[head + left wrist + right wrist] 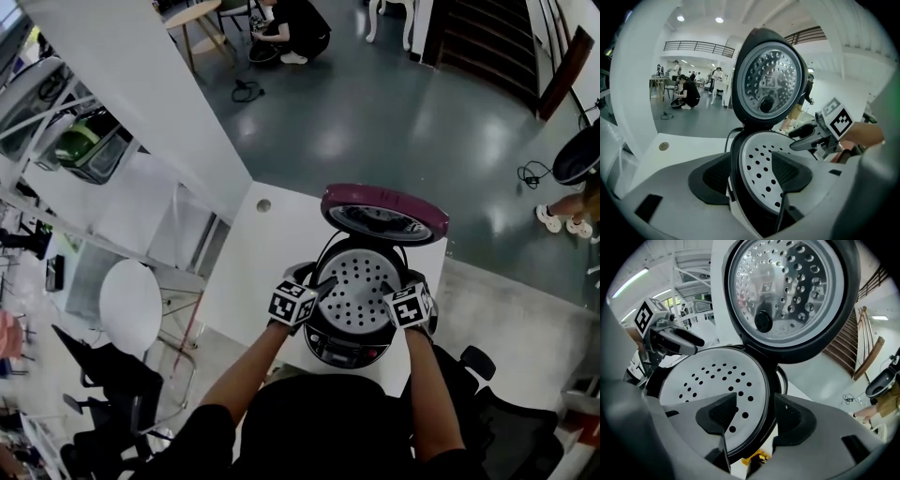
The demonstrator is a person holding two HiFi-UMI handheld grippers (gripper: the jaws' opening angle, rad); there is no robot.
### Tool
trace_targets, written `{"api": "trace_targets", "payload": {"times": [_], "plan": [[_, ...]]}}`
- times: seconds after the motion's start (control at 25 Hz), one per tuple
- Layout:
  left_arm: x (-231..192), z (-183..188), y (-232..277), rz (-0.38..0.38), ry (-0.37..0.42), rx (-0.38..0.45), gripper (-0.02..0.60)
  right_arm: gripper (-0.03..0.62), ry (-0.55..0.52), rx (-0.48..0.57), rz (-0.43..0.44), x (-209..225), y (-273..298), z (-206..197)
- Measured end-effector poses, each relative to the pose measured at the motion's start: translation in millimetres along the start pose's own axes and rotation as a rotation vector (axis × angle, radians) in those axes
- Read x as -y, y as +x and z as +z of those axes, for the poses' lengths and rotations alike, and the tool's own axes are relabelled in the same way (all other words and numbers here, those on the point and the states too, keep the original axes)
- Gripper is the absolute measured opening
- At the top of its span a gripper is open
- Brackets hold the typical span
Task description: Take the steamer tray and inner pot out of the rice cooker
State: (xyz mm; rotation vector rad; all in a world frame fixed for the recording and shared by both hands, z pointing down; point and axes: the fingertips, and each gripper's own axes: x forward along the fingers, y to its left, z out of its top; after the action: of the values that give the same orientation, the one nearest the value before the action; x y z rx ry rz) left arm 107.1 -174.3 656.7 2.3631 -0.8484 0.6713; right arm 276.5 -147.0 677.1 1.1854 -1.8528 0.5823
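White desk [251, 251] carries the rice cooker [348, 349], its magenta-topped lid [384, 210] tipped up at the far side with the perforated metal inner face showing. At the left, the left gripper [320, 289] reaches in over the cooker's left rim. Its jaws stand apart and straddle that rim, one dark pad [712, 176] outside the cooker wall and the other above the steamer tray [362, 279], not closed on anything. The pale round tray, dotted with holes, sits seated in the cooker's mouth and covers whatever lies beneath. At the right, the right gripper [392, 292] mirrors this, jaws parted astride the right rim, one pad [723, 411] over the tray and the other outside the cooker, gripping nothing.
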Motion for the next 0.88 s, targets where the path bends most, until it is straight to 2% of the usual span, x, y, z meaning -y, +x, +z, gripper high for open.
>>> {"api": "trace_targets", "payload": {"times": [0.16, 0.32, 0.44, 0.56, 0.76, 0.88], "plan": [[-4.2, -4.7, 6.4, -0.016, 0.016, -0.043, 0.250, 0.221, -0.082, -0.037, -0.021, -1.4, 7.8, -0.1], [-10.5, -15.6, 9.9, 0.019, 0.071, -0.105, 0.250, 0.221, -0.134, -0.077, -0.046, -1.8, 13.4, -3.0], [-12.0, -22.6, 13.9, 0.031, 0.082, -0.141, 0.250, 0.221, -0.215, -0.107, -0.080, 0.6, 17.9, -4.2], [-15.5, -26.3, 17.3, 0.054, 0.075, -0.155, 0.250, 0.221, -0.267, -0.121, -0.103, 0.5, 20.8, -4.4], [-19.7, -28.6, 17.5, 0.112, 0.124, -0.176, 0.241, 0.214, -0.331, -0.136, -0.150, 5.0, 21.2, -6.3], [-19.0, -26.8, 17.0, 0.129, 0.149, -0.177, 0.202, 0.193, -0.340, -0.135, -0.170, 8.6, 19.2, -6.7]]}}
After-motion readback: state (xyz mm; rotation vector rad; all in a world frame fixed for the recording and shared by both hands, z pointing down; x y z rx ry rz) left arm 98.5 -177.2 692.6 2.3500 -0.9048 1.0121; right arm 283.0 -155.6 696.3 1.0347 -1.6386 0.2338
